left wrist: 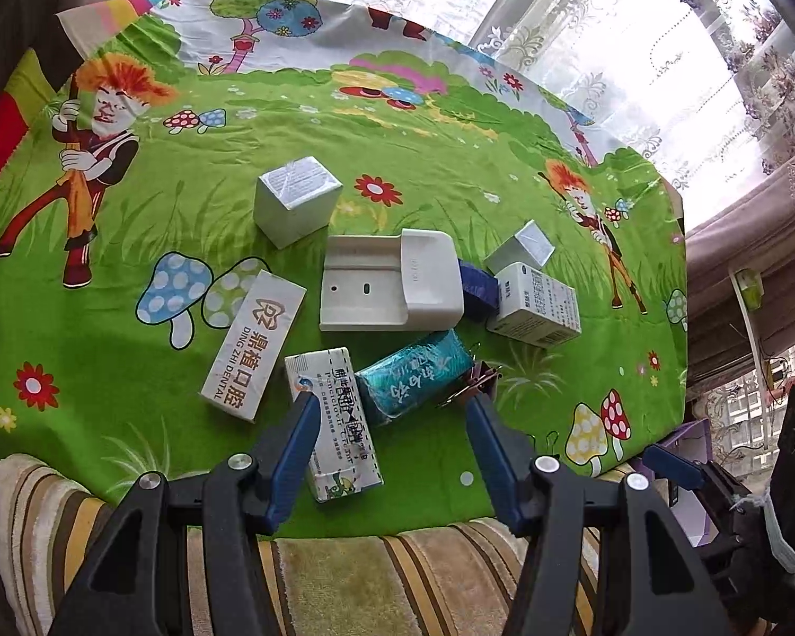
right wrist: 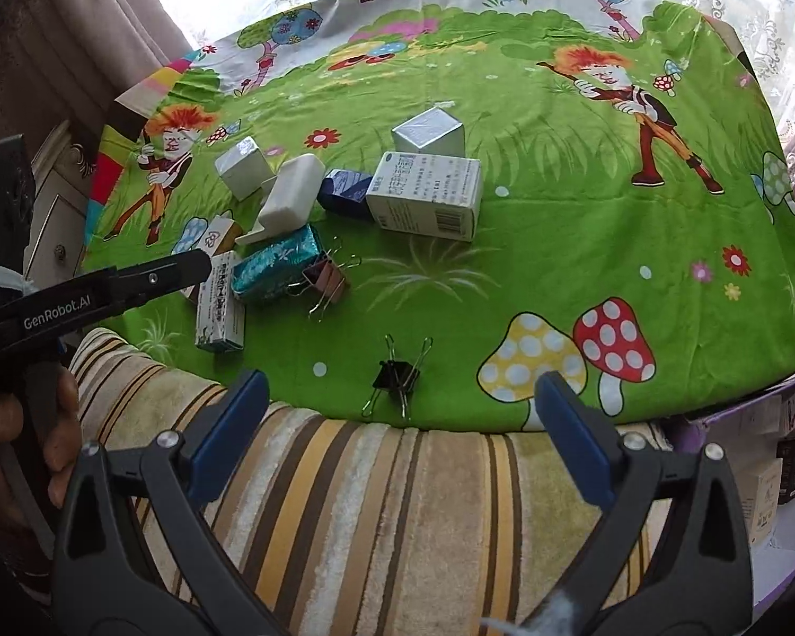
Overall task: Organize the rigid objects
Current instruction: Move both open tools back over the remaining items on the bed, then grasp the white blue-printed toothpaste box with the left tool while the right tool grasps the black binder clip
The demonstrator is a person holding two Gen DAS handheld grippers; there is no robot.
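Green-clothed counter (left wrist: 450,169): left hand-held gripper (left wrist: 389,405) spread wide over teal packet (left wrist: 416,373); right hand-held gripper (right wrist: 397,387) wide around black binder clip (right wrist: 397,379) at near edge.

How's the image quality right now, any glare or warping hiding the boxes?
Left wrist view: the window is blown out white, and the silver box shows top glare. Right wrist view: fisheye bends the table edge; the medicine box print stays fairly sharp.
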